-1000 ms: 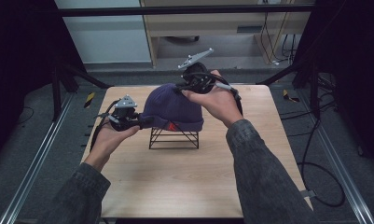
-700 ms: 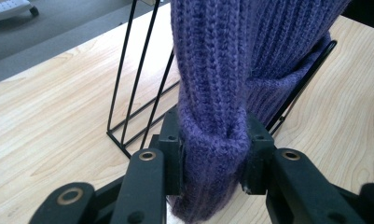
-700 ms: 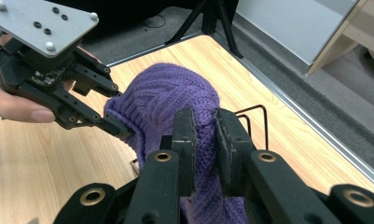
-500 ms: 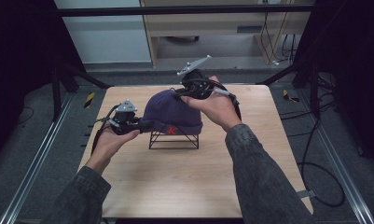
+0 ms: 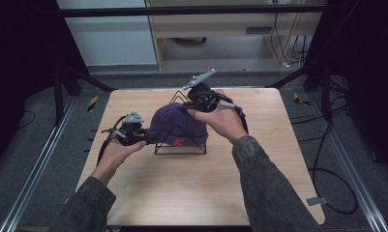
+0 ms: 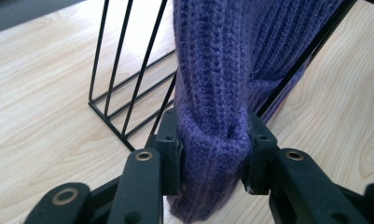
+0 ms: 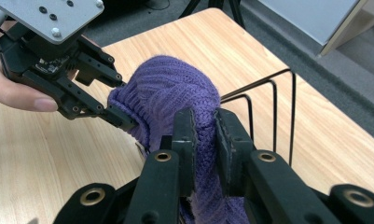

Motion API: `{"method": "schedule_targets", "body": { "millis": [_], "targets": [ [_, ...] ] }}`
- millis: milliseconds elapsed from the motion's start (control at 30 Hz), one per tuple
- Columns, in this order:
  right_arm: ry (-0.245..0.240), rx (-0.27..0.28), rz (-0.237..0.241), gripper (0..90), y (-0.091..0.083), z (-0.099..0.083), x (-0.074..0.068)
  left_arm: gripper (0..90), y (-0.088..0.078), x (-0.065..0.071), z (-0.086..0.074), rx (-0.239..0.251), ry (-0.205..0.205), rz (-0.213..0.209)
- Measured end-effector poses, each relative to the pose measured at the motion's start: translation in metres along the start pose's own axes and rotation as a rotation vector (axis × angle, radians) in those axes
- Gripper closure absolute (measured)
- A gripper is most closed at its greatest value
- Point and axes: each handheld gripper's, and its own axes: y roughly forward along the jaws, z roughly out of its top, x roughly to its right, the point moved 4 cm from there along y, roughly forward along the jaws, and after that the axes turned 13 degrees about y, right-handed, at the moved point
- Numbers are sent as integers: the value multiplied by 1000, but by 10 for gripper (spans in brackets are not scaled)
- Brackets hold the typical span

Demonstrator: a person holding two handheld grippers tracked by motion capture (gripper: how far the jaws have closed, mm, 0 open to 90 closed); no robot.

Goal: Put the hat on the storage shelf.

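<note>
High view, from left to right: the left gripper (image 5: 145, 137) is clamped on the brim of a purple knit beanie (image 5: 174, 123) at its left edge, the person's left hand (image 5: 116, 150) beneath it. The beanie sits draped over a black wire rack (image 5: 179, 149) standing near the middle of the wooden desk (image 5: 182, 193), a small red mark on its front. At the beanie's far right side the right gripper (image 5: 191, 104) is clenched on the knit, a grey plate on top. In the left gripper view the pads pinch a thick fold of the beanie (image 6: 212, 140) just beside the rack's bars (image 6: 124, 70). The left gripper's jaws have just been opening slightly, the fold between them.
</note>
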Motion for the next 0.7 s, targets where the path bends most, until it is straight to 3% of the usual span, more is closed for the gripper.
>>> {"method": "schedule_targets", "body": {
  "millis": [233, 367, 700],
  "targets": [
    [-4, -12, 3, 791, 6, -3, -3, 589, 4, 3, -9, -4, -16, -19],
    [-4, -17, 4, 791, 8, -5, -4, 575, 5, 4, -11, -1, -13, -17],
    [-7, -34, 9, 790, 17, -11, -7, 557, 4, 6, -21, 5, -48, -16]
  ]
}}
